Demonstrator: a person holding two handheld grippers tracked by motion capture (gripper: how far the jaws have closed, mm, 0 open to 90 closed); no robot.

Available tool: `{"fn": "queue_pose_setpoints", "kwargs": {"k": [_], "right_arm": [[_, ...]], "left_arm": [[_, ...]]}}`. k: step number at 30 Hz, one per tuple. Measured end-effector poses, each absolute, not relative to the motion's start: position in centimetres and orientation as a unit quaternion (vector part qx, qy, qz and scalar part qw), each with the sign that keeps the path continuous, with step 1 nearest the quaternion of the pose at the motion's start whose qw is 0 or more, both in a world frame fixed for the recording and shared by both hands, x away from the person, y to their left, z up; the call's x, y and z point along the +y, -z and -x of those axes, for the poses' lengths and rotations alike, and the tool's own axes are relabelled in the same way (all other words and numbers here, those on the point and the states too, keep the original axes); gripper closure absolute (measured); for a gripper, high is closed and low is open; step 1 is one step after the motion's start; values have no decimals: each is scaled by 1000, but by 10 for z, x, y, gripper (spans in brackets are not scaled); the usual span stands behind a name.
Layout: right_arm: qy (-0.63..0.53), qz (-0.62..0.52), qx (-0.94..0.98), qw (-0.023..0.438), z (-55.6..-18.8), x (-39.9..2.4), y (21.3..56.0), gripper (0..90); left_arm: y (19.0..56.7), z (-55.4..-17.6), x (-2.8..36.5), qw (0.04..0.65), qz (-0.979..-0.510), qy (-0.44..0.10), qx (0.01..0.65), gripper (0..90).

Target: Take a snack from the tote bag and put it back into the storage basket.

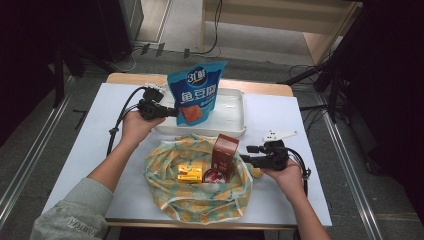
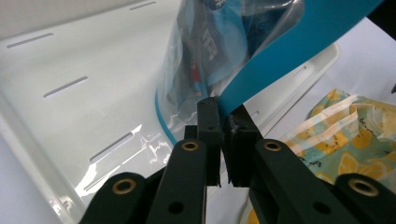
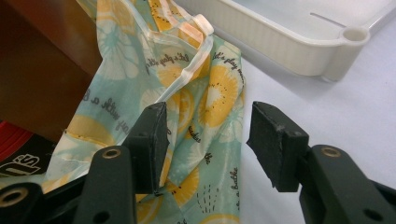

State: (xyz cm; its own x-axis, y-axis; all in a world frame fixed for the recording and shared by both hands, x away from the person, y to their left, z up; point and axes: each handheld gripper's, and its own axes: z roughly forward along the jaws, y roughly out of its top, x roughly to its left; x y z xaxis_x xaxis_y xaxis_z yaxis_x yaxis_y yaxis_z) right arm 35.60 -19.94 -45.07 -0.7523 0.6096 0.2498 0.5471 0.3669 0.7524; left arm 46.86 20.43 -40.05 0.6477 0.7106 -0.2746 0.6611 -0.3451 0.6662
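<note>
A blue snack pouch (image 1: 195, 92) stands upright over the white tray (image 1: 235, 125), held by its lower left edge. My left gripper (image 1: 170, 111) is shut on that edge; in the left gripper view the pads pinch the blue pouch (image 2: 289, 42) at the left gripper's tips (image 2: 222, 135), above the tray's floor (image 2: 70, 84). My right gripper (image 1: 248, 154) stands open at the right rim of a lemon-print cloth bag (image 1: 200, 200). In the right gripper view the right gripper (image 3: 205, 140) has the cloth (image 3: 187, 93) lying behind its left jaw, with nothing pressed between the pads.
Inside the cloth bag stand a brown box (image 1: 225, 150), a yellow box (image 1: 190, 173) and a red round item (image 1: 215, 176). The brown box (image 3: 42, 70) looms close at the left of the right gripper view. Floor cables and dark stands surround the table.
</note>
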Motion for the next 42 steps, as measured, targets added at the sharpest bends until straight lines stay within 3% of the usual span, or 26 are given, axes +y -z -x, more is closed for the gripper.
{"fn": "queue_pose_setpoints", "kwargs": {"k": [13,18,42], "right_arm": [[-443,-350,824,36,-356,-200,450,478],[-442,-350,825,36,-356,-200,450,478],[-446,-351,822,41,-356,-200,449,479]], "left_arm": [[400,-480,189,390,-817,-35,424,900],[407,-490,190,426,-795,-21,431,900],[401,-530,185,399,-801,-44,444,900]]}}
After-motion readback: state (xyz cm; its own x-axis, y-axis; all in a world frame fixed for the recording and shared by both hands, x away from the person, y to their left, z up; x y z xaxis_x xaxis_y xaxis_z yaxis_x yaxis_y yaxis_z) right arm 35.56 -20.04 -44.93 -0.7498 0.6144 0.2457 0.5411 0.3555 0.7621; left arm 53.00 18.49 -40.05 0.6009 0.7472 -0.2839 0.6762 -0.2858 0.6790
